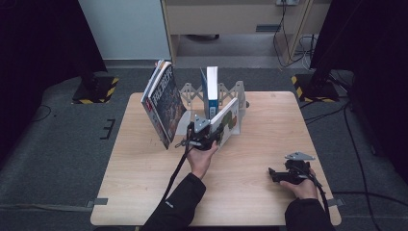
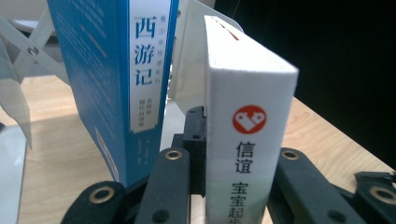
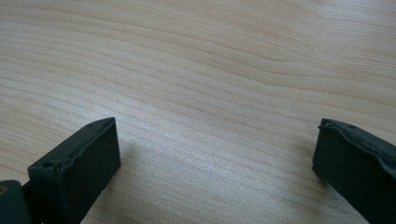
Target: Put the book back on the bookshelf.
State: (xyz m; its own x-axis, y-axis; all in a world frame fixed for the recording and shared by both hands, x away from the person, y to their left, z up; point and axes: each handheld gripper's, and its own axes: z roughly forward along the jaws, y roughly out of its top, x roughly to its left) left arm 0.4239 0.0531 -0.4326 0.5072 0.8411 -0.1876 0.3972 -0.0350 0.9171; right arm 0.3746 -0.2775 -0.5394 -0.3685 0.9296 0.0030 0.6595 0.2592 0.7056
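A white book with a green cover [image 1: 228, 118] leans tilted against the grey folding book rack [image 1: 188, 91]. My left gripper [image 1: 211, 134] is shut on its lower end. In the left gripper view the white spine with a red logo [image 2: 250, 135] fills the gap between the two black jaws of that gripper [image 2: 232, 161]. A blue and white book [image 1: 210, 89] stands upright in the rack just left of it; its blue spine [image 2: 116, 70] is close by. My right gripper [image 1: 278, 174] rests near the table's front right, and its jaws [image 3: 215, 154] stand wide open over bare wood.
A large colourful book [image 1: 162, 103] leans at the left end of the rack. The wooden table [image 1: 144, 192] has free room in front and to the right. Cables and dark stands sit on the floor around it.
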